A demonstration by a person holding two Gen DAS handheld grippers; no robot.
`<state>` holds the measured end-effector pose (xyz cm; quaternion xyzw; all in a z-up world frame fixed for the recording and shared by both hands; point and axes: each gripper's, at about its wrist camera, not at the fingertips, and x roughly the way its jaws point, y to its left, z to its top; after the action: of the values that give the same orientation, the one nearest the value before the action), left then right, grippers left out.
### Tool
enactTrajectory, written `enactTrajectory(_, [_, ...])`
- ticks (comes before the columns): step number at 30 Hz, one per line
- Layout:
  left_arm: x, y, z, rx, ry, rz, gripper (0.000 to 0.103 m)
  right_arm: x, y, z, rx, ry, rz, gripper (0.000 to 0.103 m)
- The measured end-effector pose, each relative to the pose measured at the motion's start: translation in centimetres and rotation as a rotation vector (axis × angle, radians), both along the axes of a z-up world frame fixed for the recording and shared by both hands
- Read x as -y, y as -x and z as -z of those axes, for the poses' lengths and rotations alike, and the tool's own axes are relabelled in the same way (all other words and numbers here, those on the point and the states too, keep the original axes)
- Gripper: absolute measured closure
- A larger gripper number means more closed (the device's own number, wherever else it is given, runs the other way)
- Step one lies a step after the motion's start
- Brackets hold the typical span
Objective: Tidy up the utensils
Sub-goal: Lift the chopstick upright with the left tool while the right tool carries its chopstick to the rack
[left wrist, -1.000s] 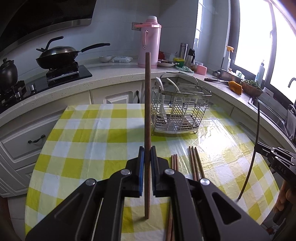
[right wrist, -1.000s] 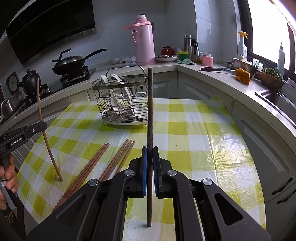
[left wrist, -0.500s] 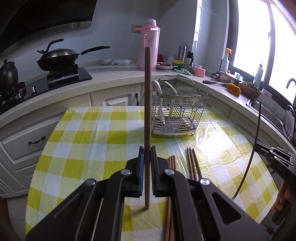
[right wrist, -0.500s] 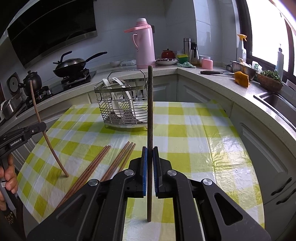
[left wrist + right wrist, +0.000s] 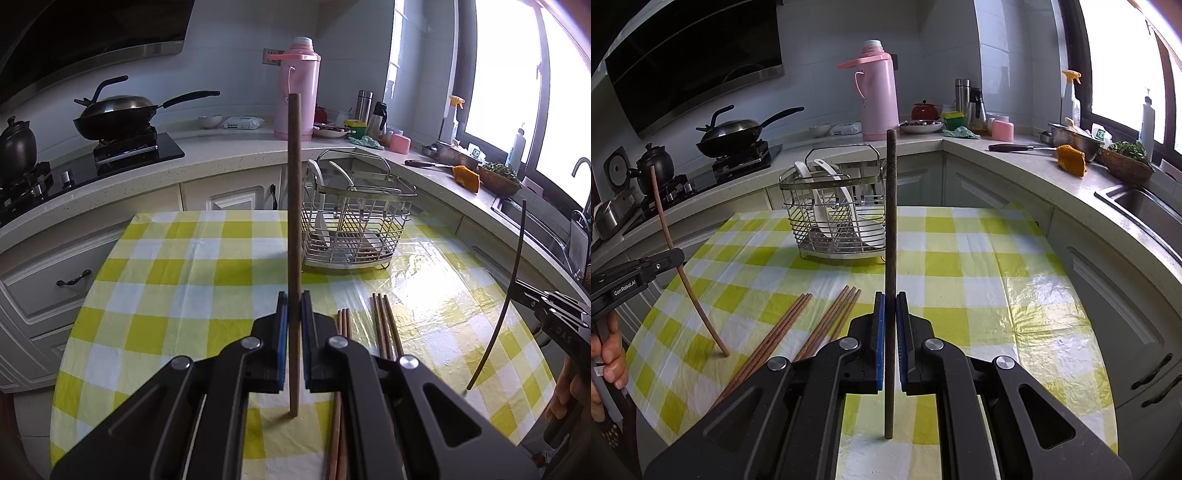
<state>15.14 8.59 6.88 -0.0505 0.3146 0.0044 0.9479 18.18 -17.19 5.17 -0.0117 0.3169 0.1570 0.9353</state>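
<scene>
Both hands tilt their tools down over the checked, glossy table [image 5: 155, 295]. The left gripper [image 5: 294, 314] is clenched on an upright wooden chopstick [image 5: 294, 184], its tip on the cloth; the right gripper [image 5: 890, 314] clamps a darker stick [image 5: 891, 206] likewise. Thin round chopsticks [image 5: 798, 332] lie between them, before a wire rack [image 5: 831, 218].

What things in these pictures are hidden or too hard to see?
- Loose chopsticks, left wrist view: their near ends are hidden under the left gripper.
- Wire basket, both views: white spoons show, but whether any chopsticks stand inside is too cluttered to tell.
- Person's hand, right wrist view: cut off by the left edge.
- Right gripper, left wrist view: cut off by the right edge.
</scene>
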Motion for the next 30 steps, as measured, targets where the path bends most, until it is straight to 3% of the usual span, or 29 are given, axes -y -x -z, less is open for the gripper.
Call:
enactTrajectory(15, [0.3, -0.9, -1.4, 0.028, -0.010, 0.004, 0.096, -0.2, -0.8, -1.3, 0.025, -0.006, -0.006, 0.095])
enactTrajectory(24, [0.2, -4.0, -5.7, 0.085, 0.007, 0.041, 0.096, -0.6, -4.0, -4.9, 0.061, -0.031, -0.032, 0.095])
enactTrajectory(30, [0.4, -6.9, -10.1, 0.145, 0.006, 0.065, 0.096, -1.6, -7.0, -9.3, 0.110, -0.049, -0.069, 0.095])
